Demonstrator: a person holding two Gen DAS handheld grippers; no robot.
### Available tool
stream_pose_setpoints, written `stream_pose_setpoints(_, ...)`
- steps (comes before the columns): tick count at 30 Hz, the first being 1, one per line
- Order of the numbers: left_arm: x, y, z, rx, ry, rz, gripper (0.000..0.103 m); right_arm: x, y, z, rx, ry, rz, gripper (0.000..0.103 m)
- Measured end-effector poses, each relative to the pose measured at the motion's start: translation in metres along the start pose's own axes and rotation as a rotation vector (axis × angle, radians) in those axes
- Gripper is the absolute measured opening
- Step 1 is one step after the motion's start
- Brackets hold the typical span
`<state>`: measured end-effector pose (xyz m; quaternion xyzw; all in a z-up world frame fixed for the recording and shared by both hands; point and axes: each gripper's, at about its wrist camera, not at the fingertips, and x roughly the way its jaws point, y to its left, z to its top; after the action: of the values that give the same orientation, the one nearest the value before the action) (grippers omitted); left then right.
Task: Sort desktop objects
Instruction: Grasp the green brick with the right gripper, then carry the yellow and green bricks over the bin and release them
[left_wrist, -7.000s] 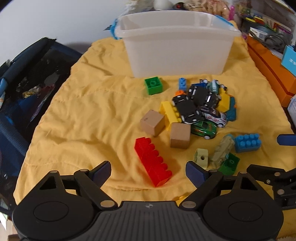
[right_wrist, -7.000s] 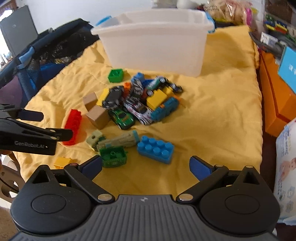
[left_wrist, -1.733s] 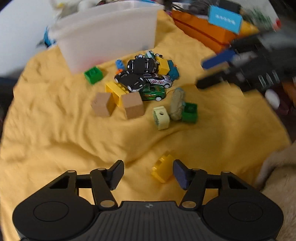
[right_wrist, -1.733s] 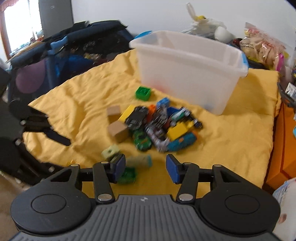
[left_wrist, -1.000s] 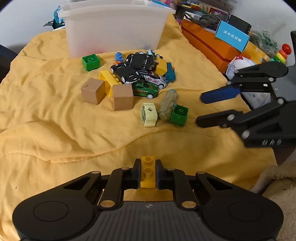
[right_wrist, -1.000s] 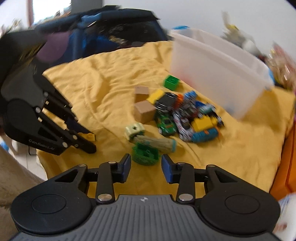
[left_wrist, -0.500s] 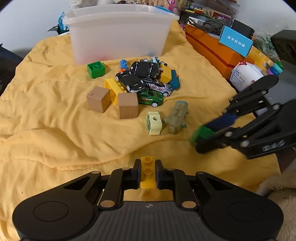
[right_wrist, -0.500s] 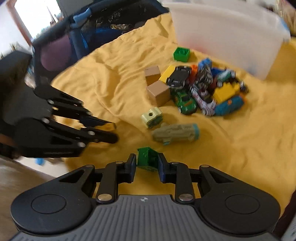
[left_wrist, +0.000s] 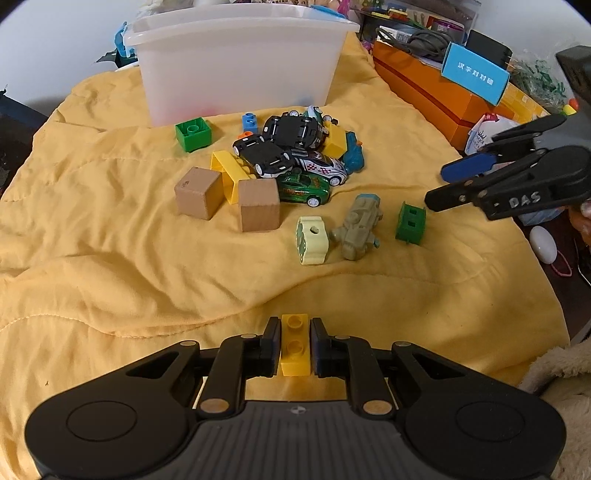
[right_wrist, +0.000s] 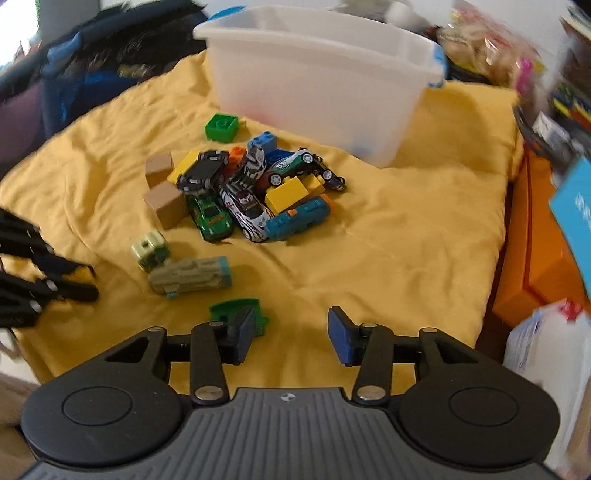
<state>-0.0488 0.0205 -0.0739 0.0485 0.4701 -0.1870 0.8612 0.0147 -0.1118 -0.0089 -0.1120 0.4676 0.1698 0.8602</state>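
Yellow brick (left_wrist: 294, 344) clamped in L gripper (left_wrist: 294, 347); R gripper (right_wrist: 291, 334), marked "DAS", jaws apart, empty

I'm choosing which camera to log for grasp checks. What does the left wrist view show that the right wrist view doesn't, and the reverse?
Left wrist view only: the left gripper shut on a small yellow plastic brick, and the right gripper from the side with its fingers apart.

Right wrist view only: the right gripper open from behind, empty, and a long teal toy vehicle seen whole at the pile's edge.

Both: the translucent white plastic bin, the yellow cloth, two wooden cubes, the green toy car and the small green brick on the cloth.
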Motion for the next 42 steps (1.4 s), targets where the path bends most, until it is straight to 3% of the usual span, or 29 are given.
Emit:
stream_pose_setpoints(3, -0.001, -0.002, 0.000, 0.006, 0.002, 0.004, 0.019, -0.002, 0.018, -0.005, -0.079, 0.017, 0.041, 0.048)
stream_pose_setpoints(7, 0.000, -0.002, -0.001, 0.002, 0.011, 0.005, 0.020, 0.005, 0.043, -0.014, -0.286, 0.043, -0.042, 0.048)
stream_pose_setpoints(10, -0.001, -0.003, -0.002, 0.002, 0.010, 0.005, 0.020, 0.014, 0.039, -0.013, -0.233, 0.061, -0.002, 0.052)
stream_pose_setpoints(14, -0.001, -0.002, -0.004, -0.003, 0.009, 0.005, 0.020, 0.018, 0.038, -0.010, -0.151, 0.019, 0.000, 0.060)
stream_pose_setpoints(22, -0.002, -0.001, -0.005, -0.012, 0.017, 0.001, 0.020, 0.028, 0.035, -0.014, -0.139, 0.016, 0.028, 0.056)
stream_pose_setpoints(23, -0.002, 0.000, -0.006, -0.015, 0.017, -0.001, 0.020, 0.027, 0.034, -0.015, -0.127, 0.016, 0.048, 0.045)
stream_pose_setpoints(29, -0.012, 0.004, -0.001, -0.019, -0.006, 0.003, 0.017, 0.016, 0.036, -0.015, -0.116, 0.014, 0.061, 0.045)
stream_pose_setpoints(36, -0.045, 0.018, 0.041, -0.022, -0.114, 0.023, 0.018, -0.009, 0.033, 0.011, -0.123, -0.073, 0.021, 0.045)
stream_pose_setpoints(42, -0.073, 0.033, 0.115, 0.007, -0.280, 0.095, 0.018, -0.030, 0.023, 0.063, -0.136, -0.212, -0.061, 0.045)
